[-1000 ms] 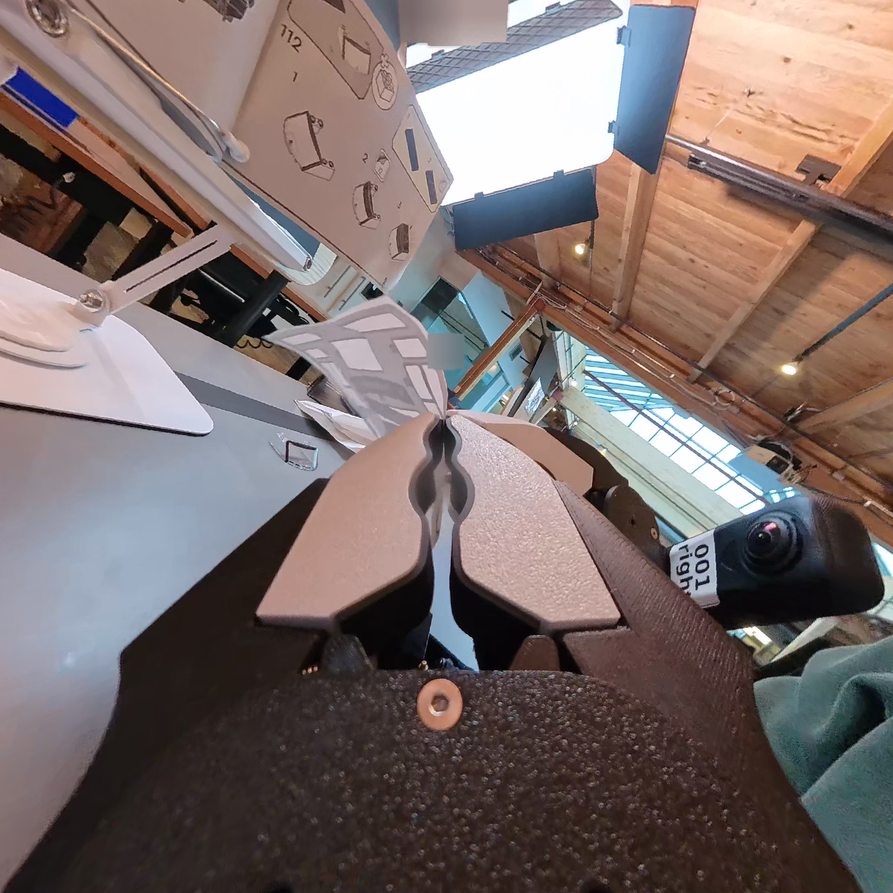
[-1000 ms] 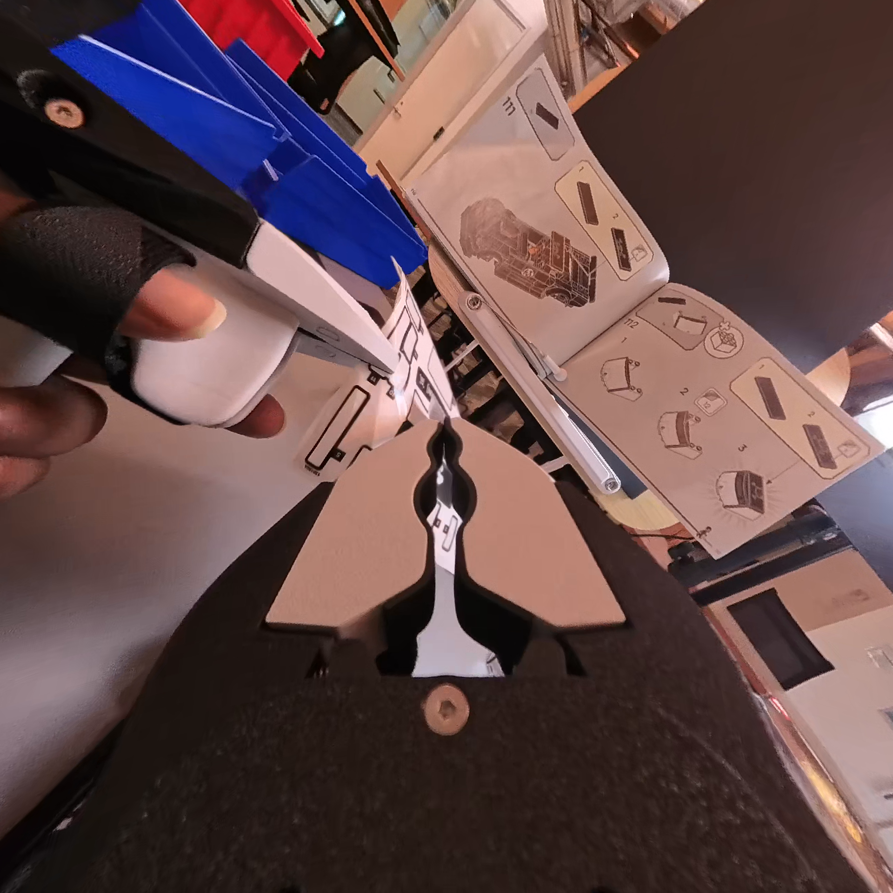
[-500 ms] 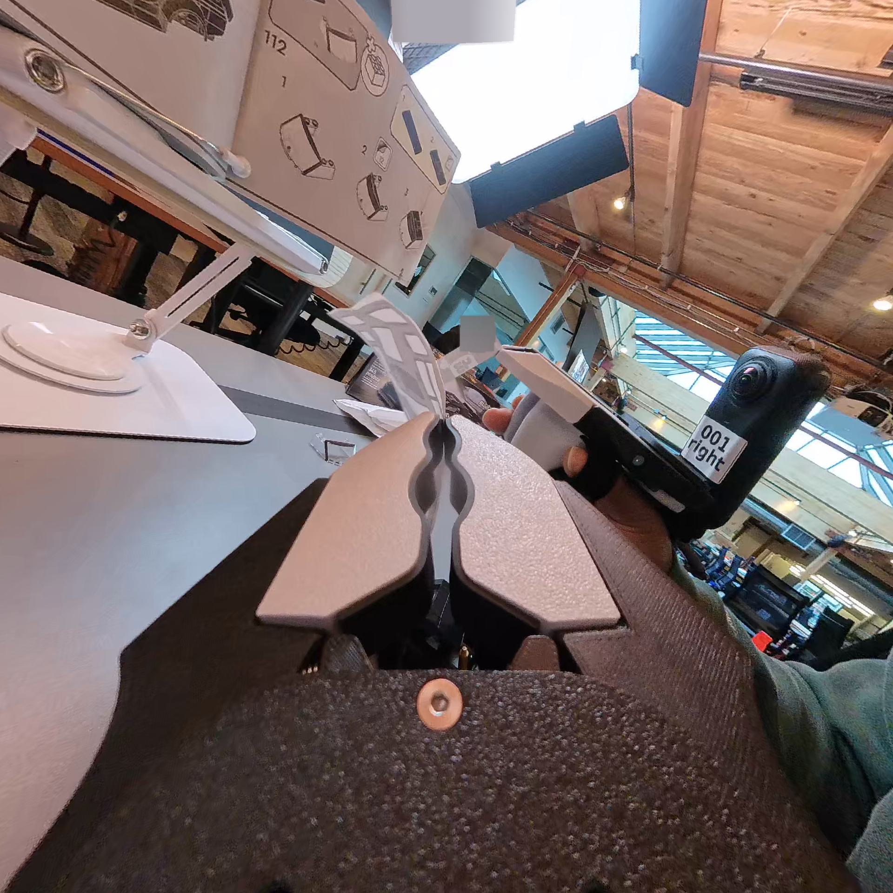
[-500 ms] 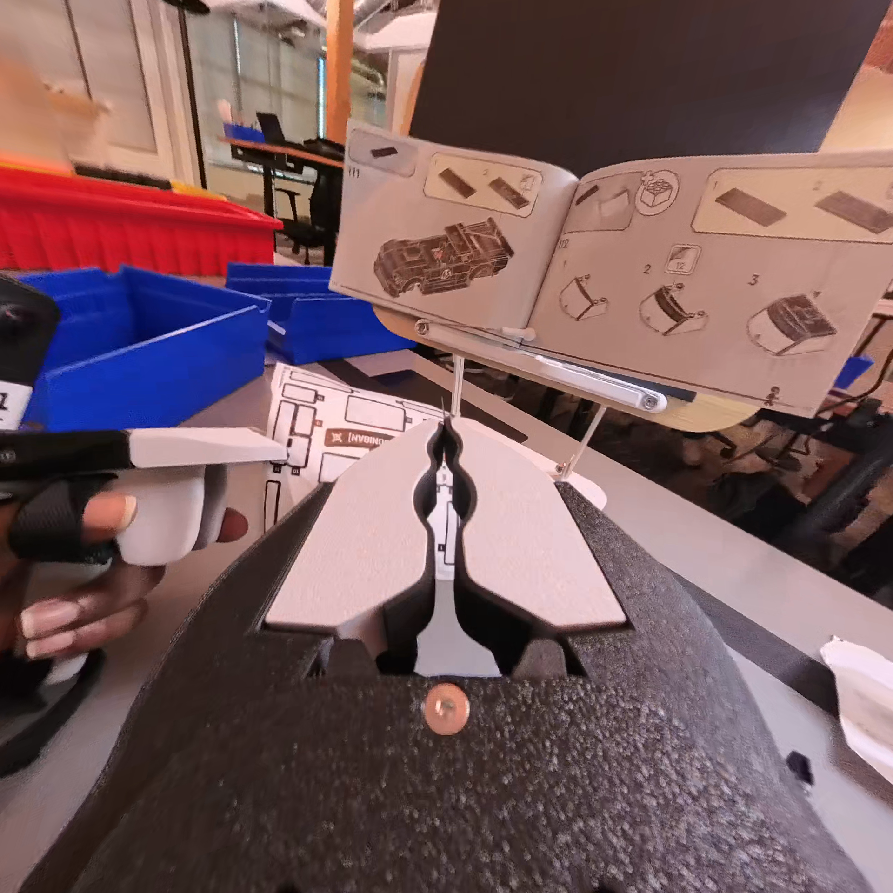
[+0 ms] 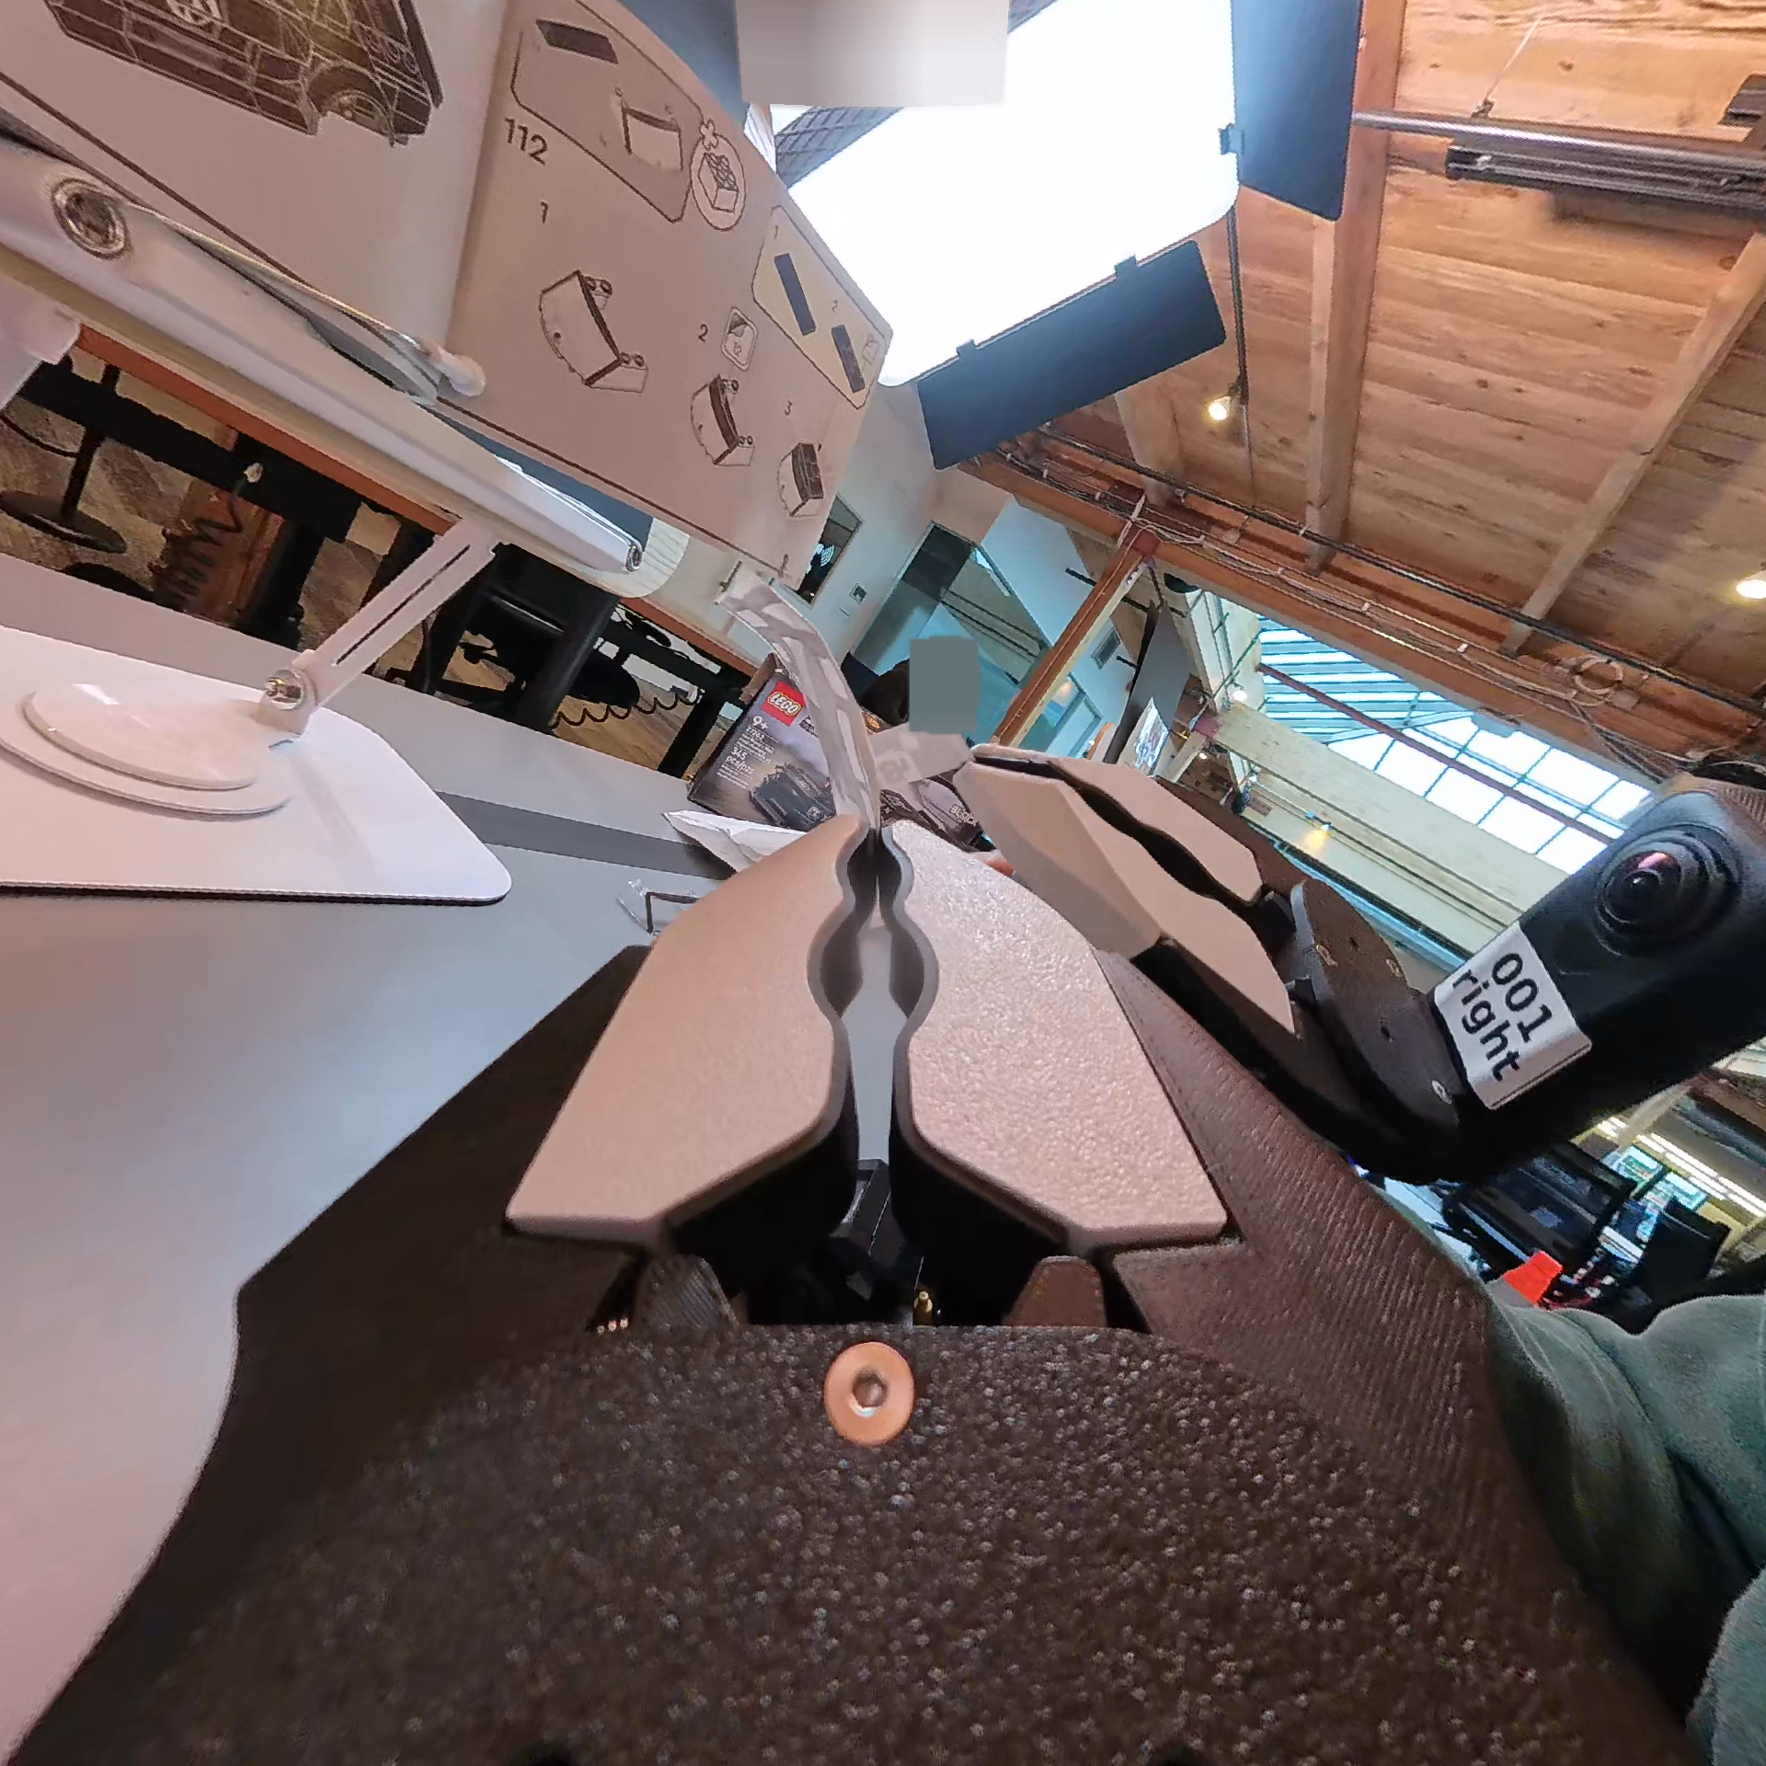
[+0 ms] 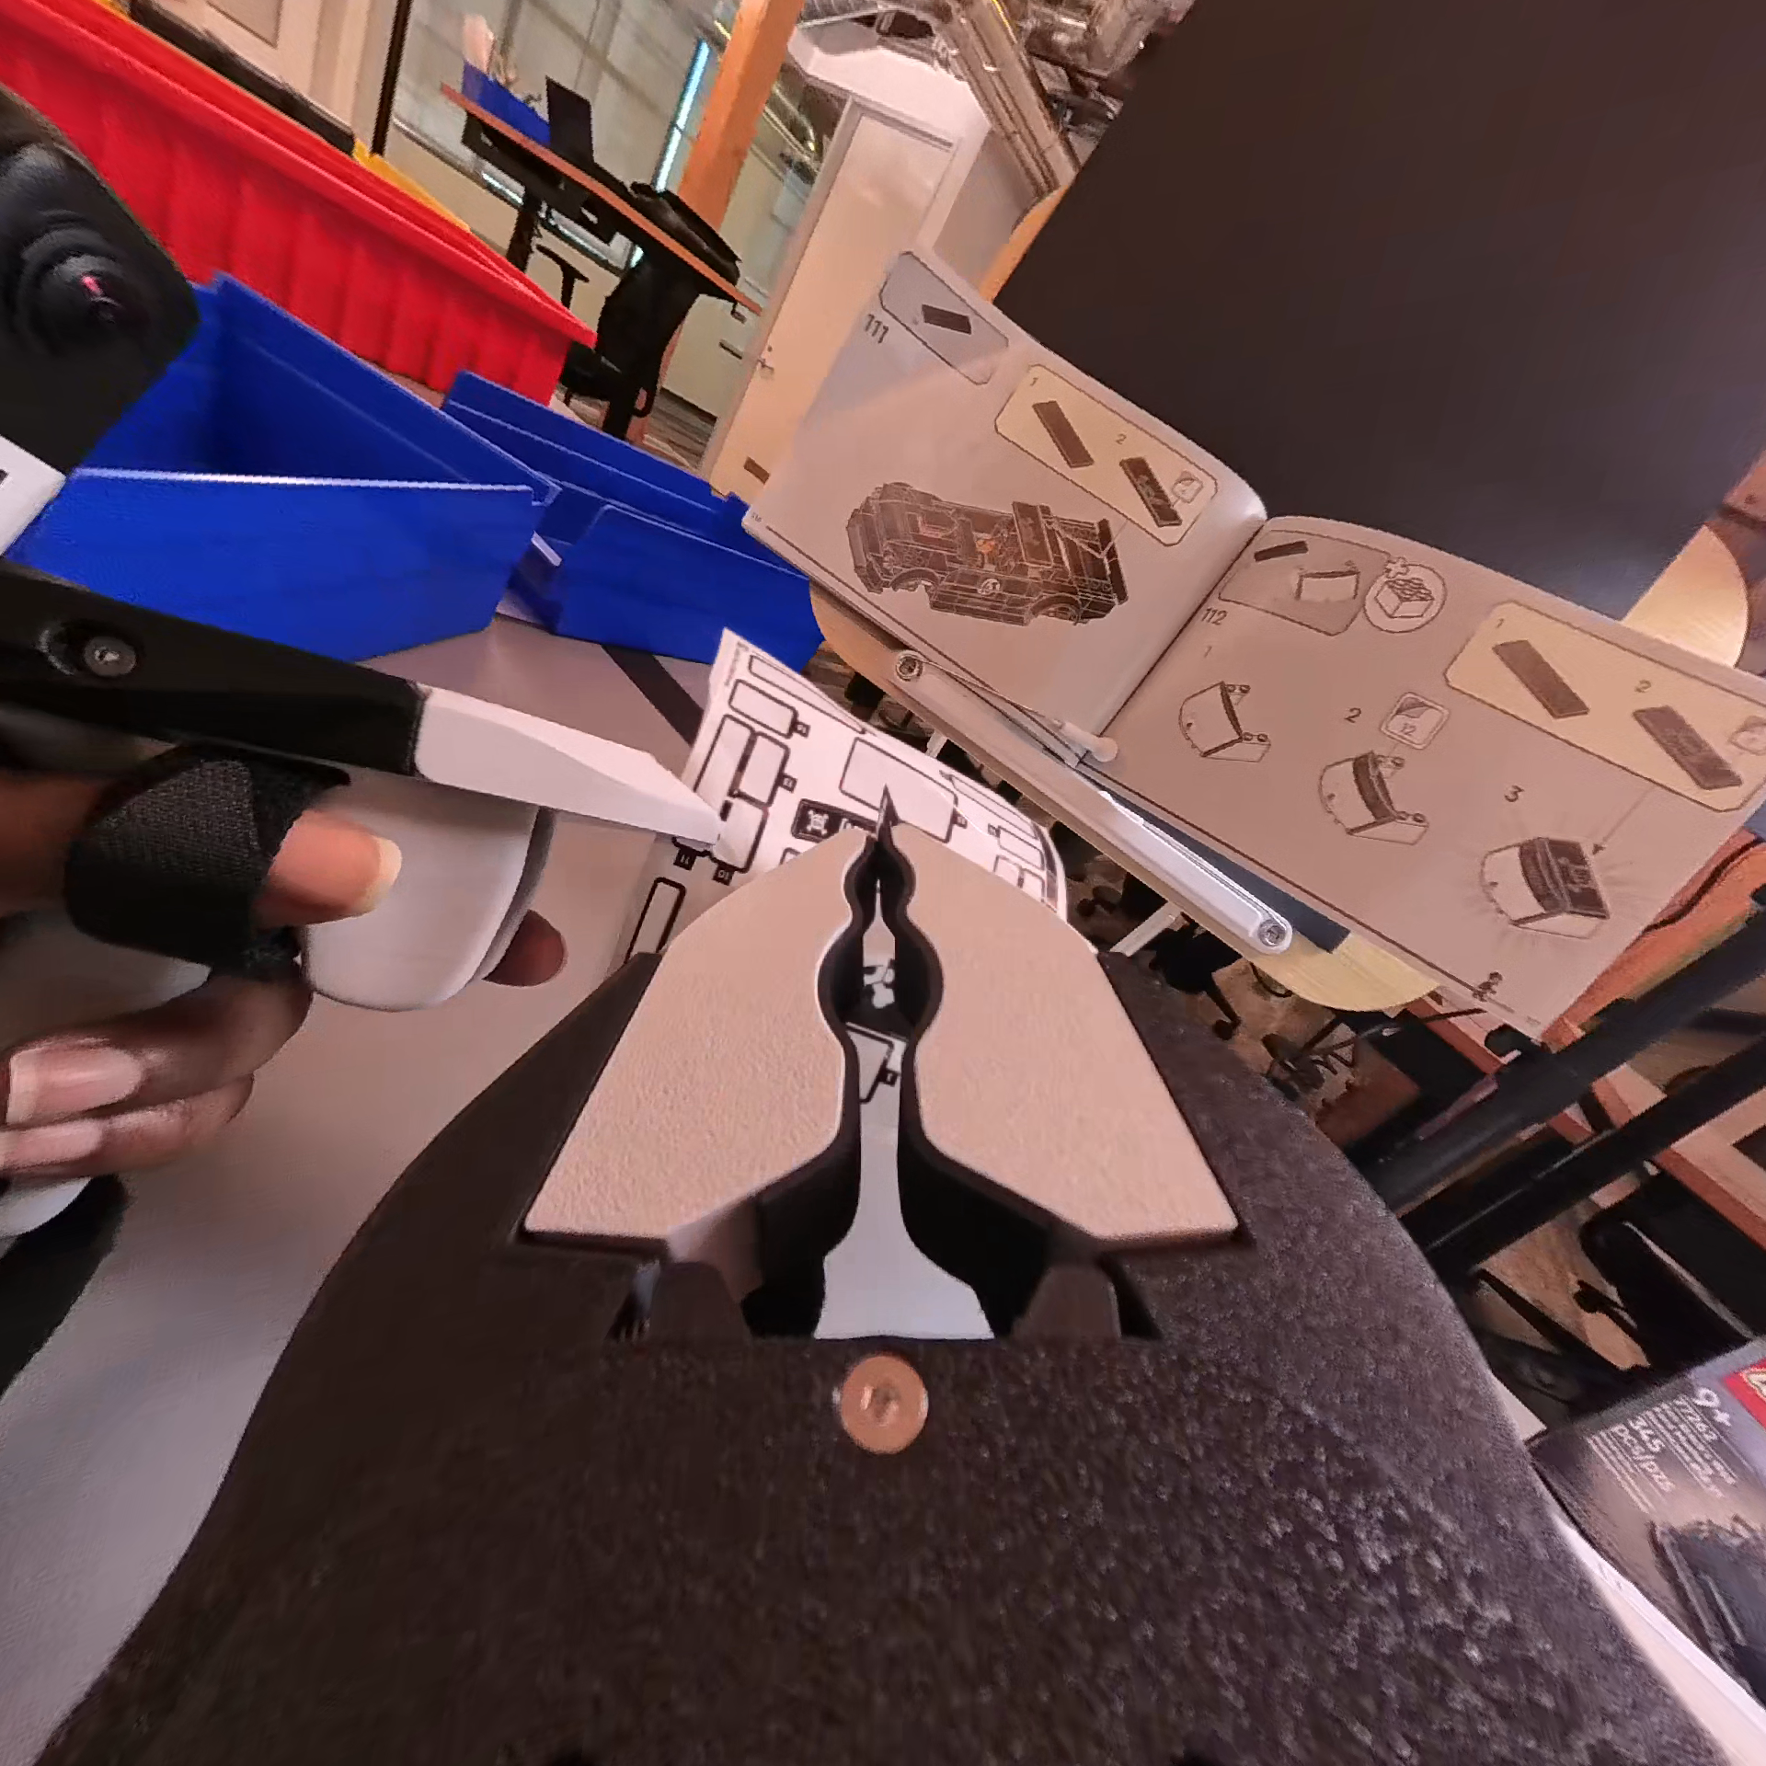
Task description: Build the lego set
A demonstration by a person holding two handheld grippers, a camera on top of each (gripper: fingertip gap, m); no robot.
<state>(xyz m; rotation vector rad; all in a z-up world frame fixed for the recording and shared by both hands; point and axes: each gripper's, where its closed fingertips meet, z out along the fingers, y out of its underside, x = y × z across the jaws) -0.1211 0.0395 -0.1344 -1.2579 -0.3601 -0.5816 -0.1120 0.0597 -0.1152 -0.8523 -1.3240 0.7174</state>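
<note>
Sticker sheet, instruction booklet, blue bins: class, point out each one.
sticker sheet (image 6: pixel 764 755), right wrist view, on its printed face.
instruction booklet (image 6: pixel 1338 726), right wrist view, on the right-hand page.
blue bins (image 6: pixel 277 564), right wrist view, on the nearest bin's front wall.

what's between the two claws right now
A white sticker sheet printed with black outlines spans the gap; the left claw and right claw each pinch it. Clearest in the right wrist view.

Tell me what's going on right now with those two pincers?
Left gripper shut on sticker sheet, sheet held off the table. Right gripper shut, tips at the sheet's edge. Manual open on its stand behind. Nothing in the way.
</note>
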